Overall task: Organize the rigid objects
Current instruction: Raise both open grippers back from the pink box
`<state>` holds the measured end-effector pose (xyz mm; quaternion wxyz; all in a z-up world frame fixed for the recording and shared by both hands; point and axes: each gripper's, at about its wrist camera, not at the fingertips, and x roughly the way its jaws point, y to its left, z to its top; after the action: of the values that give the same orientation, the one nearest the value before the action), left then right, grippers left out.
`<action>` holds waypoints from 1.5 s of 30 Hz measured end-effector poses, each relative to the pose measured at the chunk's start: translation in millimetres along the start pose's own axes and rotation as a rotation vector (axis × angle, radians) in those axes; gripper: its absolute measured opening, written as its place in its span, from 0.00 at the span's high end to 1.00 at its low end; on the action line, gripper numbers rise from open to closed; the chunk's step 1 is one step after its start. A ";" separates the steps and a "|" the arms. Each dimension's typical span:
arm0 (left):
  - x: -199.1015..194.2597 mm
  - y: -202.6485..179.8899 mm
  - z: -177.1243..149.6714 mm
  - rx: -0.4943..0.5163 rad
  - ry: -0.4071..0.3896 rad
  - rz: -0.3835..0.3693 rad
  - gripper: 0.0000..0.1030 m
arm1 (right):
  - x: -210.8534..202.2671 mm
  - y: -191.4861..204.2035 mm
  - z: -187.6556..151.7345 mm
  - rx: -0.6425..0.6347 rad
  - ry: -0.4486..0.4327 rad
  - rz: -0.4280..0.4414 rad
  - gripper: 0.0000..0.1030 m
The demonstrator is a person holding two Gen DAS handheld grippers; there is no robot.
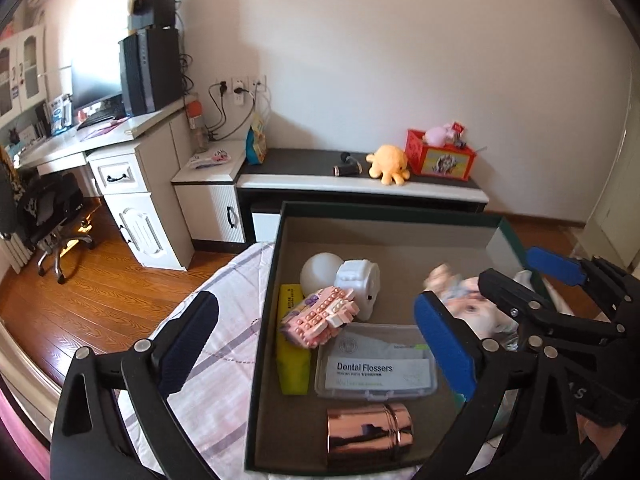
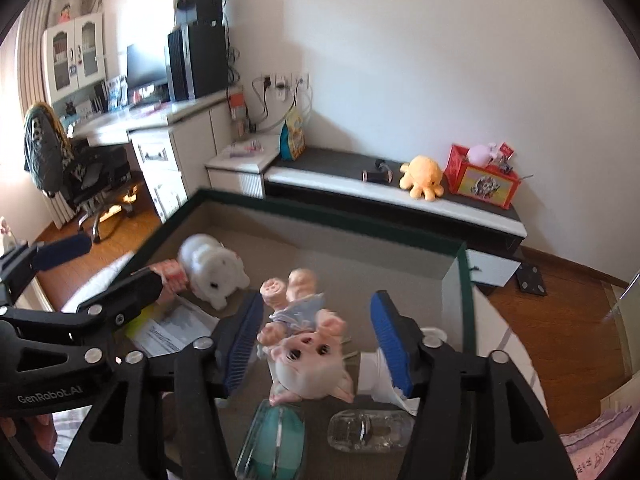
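- Right gripper (image 2: pixel 316 344) stands wide, its blue pads either side of a blurred pig doll (image 2: pixel 308 364) without gripping it.
- At 6 o'clock below the doll lie a teal case (image 2: pixel 276 436) and, towards 5, a clear toy car (image 2: pixel 368 428).
- Left gripper (image 1: pixel 320 344) is spread wide above the green-rimmed box (image 1: pixel 264 320), holding nothing.
- Inside the box, near to far: copper tin (image 1: pixel 370 432), floss case (image 1: pixel 376 364), pink brick model (image 1: pixel 320 316), white figurine (image 1: pixel 360 284), white ball (image 1: pixel 322 272).
- At 12 o'clock, on the far bench (image 1: pixel 320 182), sits a yellow octopus plush (image 1: pixel 388 164).
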<state>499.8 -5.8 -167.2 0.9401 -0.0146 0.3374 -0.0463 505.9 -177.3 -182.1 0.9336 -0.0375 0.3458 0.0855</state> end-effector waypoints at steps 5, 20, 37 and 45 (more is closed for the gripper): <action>-70.9 7.7 -7.6 -0.036 -0.137 0.006 0.00 | -60.7 5.8 2.2 0.014 -0.113 0.010 0.22; -286.4 4.8 -95.2 -0.067 -0.514 0.088 0.00 | -266.0 51.5 -77.9 0.039 -0.448 -0.014 0.00; -387.8 -14.1 -159.7 -0.010 -0.643 0.101 0.00 | -372.8 86.7 -161.0 0.079 -0.595 -0.104 0.00; -388.0 -20.5 -163.6 0.013 -0.632 0.112 0.00 | -376.4 84.6 -166.3 0.081 -0.602 -0.119 0.00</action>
<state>96.3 12.0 -46.6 0.9995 -0.0038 0.0288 0.0100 103.0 -166.0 -63.7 0.9982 0.0063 0.0538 0.0242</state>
